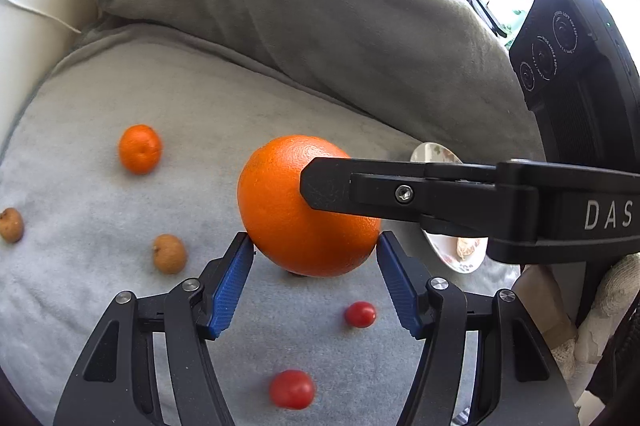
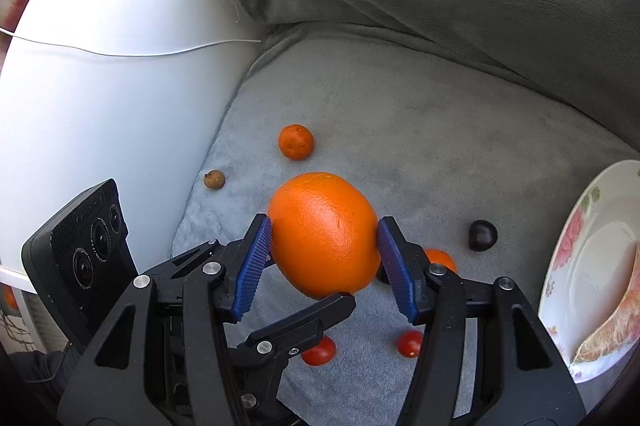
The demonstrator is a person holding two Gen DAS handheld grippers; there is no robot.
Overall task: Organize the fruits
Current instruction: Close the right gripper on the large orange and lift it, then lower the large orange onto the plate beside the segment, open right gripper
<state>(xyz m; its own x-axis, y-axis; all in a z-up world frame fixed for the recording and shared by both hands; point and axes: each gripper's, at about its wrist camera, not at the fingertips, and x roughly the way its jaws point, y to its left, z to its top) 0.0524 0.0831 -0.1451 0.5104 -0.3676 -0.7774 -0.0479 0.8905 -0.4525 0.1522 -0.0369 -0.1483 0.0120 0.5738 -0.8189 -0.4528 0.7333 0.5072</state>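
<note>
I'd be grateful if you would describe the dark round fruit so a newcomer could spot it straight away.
On the grey cushion, look between the big orange and the floral plate at the right edge. The dark fruit lies there alone, glossy and nearly black, unlike the orange, red and brown fruits around it.

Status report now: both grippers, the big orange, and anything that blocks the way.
Right gripper shut on big orange. Left gripper open, tips beside it. Plate to the right; dark fruit lies between.
</note>
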